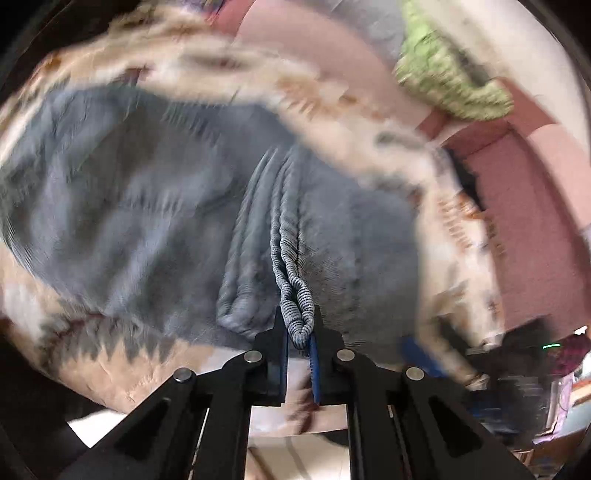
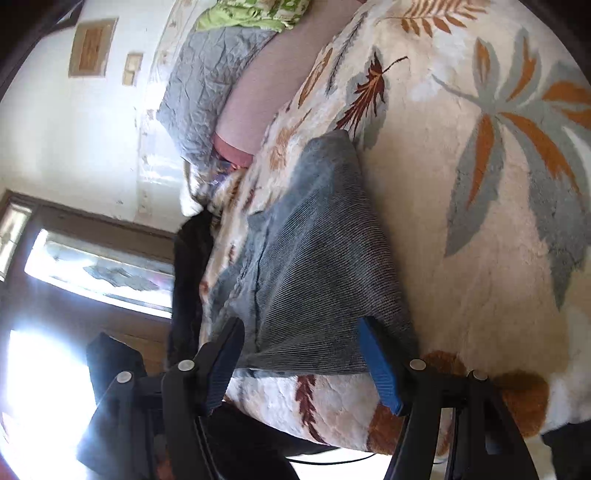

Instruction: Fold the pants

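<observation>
No brand, label or readable writing shows on any surface in either view.

The grey ribbed corduroy pants [image 1: 155,199] lie spread on the cream plush blanket printed with orange, brown and grey leaves [image 2: 498,229], which covers a bed. In the left wrist view the cloth fills the middle of the picture, much of it blurred, with a bunched ridge of folds running from the blanket's far side down to the gripper.

The left gripper [image 1: 300,334] points forward and slightly down at the pants, its black arms [image 1: 207,398] angling in from the bottom of the picture. Its blue-padded fingers [image 1: 313,363] are pressed close together on a gathered loop of the pants' ribbed edge, which sticks up between them.

The right gripper [image 2: 301,363] is rolled to one side, so the room appears tilted. Its fingers [image 2: 380,363] stand wide apart, one on either side of the near edge of the pants, and whether the pads touch the cloth cannot be told. The pants stretch away from it across the blanket toward a crumpled grey quilted cover [image 2: 207,85] and a green patterned cloth [image 2: 255,14] at the blanket's far end. Beside the blanket's edge stands a dark wooden door with bright glass panes [image 2: 96,273].
</observation>
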Available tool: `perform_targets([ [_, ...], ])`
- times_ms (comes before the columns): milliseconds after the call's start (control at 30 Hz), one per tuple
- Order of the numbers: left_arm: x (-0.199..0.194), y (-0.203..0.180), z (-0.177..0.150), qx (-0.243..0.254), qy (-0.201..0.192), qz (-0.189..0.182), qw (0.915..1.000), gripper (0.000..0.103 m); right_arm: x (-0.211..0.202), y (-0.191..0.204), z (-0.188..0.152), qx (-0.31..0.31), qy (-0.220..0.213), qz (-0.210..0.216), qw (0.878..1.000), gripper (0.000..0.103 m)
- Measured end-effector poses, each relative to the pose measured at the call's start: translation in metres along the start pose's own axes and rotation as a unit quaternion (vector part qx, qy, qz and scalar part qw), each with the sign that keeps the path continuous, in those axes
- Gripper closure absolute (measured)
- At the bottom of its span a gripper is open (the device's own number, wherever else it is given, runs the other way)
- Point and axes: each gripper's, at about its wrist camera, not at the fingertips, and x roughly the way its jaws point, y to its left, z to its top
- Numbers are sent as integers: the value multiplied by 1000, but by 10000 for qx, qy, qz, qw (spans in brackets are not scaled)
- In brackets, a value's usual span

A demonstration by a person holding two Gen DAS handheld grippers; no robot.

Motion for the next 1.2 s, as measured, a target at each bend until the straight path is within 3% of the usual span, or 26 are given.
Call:
perform_targets([
  [33, 7, 11, 1, -194, 57, -154, 9997, 91, -6, 5, 2, -47, -58, -59, 10000, 35],
  [133, 3, 14, 7, -158, 43, -315, 9994, 91, -26, 27, 15, -369, -237, -114, 9990, 32],
  [267, 7, 19, 9, -164, 44, -392, 9991, 91, -27, 44, 54, -253, -317, 342, 9986, 31],
  [367, 5, 25, 8, -127, 71, -446, 9989, 91, 13, 26, 80, 442, 178, 918, 9946, 29],
  [400, 4, 27, 8, -126, 97, -469, 9988, 91, 28, 16, 82, 554, 380, 821, 9944, 28],
  [433, 1, 33, 7, -115, 133, -487, 9987, 91, 51, 0, 80, 798, 684, 414, 9936, 28],
  [467, -2, 26, 5, -95, 180, -509, 9985, 90, 65, -16, 75, 1051, 800, 239, 9910, 33],
  [533, -18, 26, 7, -198, 206, -612, 9977, 87, 60, -16, 74, 934, 667, 431, 9925, 36],
  [600, -51, 15, 11, -22, -355, -494, 9981, 82, 58, -15, 73, 854, 698, 447, 9929, 36],
  [667, -77, -10, 15, 484, -857, -625, 9932, 73, 60, -17, 72, 858, 700, 457, 9928, 36],
  [767, -76, -38, 21, 1020, -1082, -915, 9846, 70, 63, -14, 74, 918, 743, 391, 9922, 36],
  [900, 9, -33, 29, 924, 29, -59, 9957, 71, 49, -10, 91, 968, 650, 566, 9916, 35],
  [933, 25, -22, 27, 845, 162, 21, 9963, 80, 43, -6, 98, 917, 548, 712, 9917, 35],
  [967, 21, -19, 25, 887, -30, 32, 9961, 89, 41, -4, 106, 937, 499, 856, 9907, 35],
  [1033, 17, -17, 25, 911, -26, -16, 9958, 89, 46, -5, 123, 1049, 498, 956, 9886, 34],
  [1100, 18, -14, 27, 900, 10, -36, 9959, 89, 71, -12, 134, 1147, 779, 942, 9859, 33],
  [1167, 17, -17, 25, 1011, -42, 17, 9949, 89, 96, -28, 143, 1256, 831, 389, 9878, 39],
  [1200, 18, -23, 25, 1070, -71, 68, 9942, 89, 95, -32, 142, 1512, 712, 460, 9849, 42],
])
